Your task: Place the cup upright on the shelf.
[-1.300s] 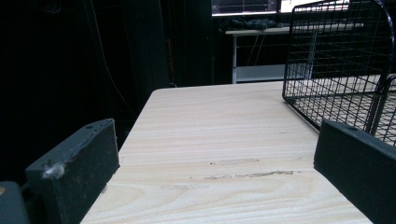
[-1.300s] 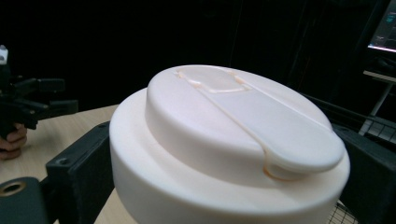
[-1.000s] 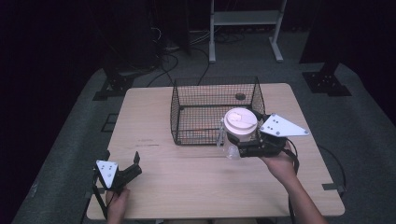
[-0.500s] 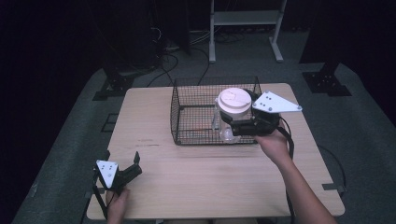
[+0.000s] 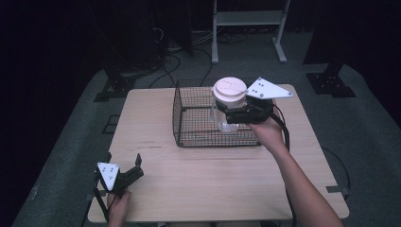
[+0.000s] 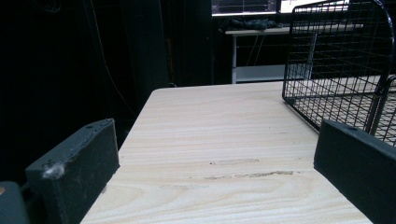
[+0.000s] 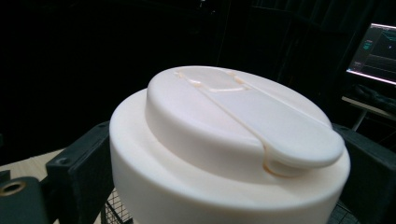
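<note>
Change noted — the clear jar with the broad cream-white plastic lid, carried by the right gripper, has travelled from the table's near right area, beside the basket, up and back until it hangs over the basket's right half. Judged from this, the carry is nearly done and the lowering into the basket is the step in hand.

Items, left to right:

1. Left gripper — black two-jaw tool with a grey three-cornered plate, held low at the near left corner of the table, unmoved over the last second. Jaws stand wide apart with nothing between them; in the left gripper view only bare wood lies between the pads.

2. Pale wooden table top — bare across its left and near parts; faint scuff marks in the grain.

3. Black wire-mesh basket, rectangular, open at the top — stands at the back centre of the table. No contents can be made out in it.

4. Jar and lid — above the basket's right portion, not yet resting on the mesh floor so far as can be told. In the right gripper view the lid shows a raised flip tab running across its top.

5. Right gripper — jaws closed against the jar just below the lid, one on either side.

In the way: the basket's upright wire walls and rim — the jar appears to be above them, but the right wall sits close under the gripper body, so the descent calls for a straight drop clear of that side.
</note>
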### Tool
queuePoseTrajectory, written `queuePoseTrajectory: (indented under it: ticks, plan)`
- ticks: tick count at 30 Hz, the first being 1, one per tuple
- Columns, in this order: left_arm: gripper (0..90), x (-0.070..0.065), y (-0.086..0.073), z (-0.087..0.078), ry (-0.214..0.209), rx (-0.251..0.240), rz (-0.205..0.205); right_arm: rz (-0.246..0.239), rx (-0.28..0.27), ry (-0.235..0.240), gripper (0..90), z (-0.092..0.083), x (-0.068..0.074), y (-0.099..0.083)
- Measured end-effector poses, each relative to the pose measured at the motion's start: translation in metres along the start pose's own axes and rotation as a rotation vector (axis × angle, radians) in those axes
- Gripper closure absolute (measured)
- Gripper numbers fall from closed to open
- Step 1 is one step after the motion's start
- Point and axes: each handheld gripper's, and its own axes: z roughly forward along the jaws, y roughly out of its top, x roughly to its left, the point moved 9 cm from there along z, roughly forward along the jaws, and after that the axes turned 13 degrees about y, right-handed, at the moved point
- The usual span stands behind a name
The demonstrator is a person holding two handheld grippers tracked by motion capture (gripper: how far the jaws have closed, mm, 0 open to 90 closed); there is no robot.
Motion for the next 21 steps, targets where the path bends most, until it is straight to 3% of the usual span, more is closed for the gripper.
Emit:
queuePoseTrajectory:
  ticks: [21]
  plan:
    - [0.0,0.001,0.000,0.000,0.002,0.002,-0.007,0.022,0.012,-0.051,4.5,0.040,-0.030,-0.002]
